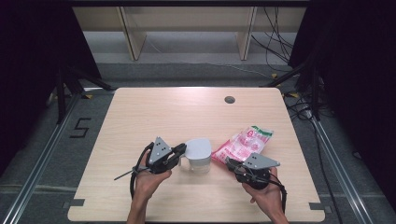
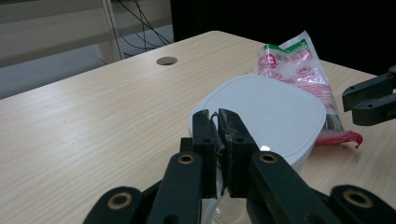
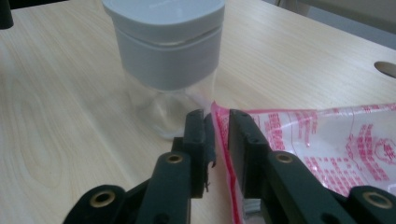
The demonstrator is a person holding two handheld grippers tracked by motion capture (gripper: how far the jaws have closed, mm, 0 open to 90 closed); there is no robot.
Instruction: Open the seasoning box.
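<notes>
While pinching the pink bag [image 3: 327, 154], right hand-held gripper [image 3: 218, 122] just beside lidded jar [image 3: 168, 56].

The print on the pink bag [image 3: 327, 154] is blurred, and its far end is cut off.

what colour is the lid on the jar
Pale grey lid, clearest in the right gripper view.

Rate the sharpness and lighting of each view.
High view: even light on the table, dark surrounds, soft detail. Left gripper view: white lid washed pale with one small glare spot, the near jaws soft. Right gripper view: clear jar and pink packet slightly blurred, soft shadow under the jar.
</notes>
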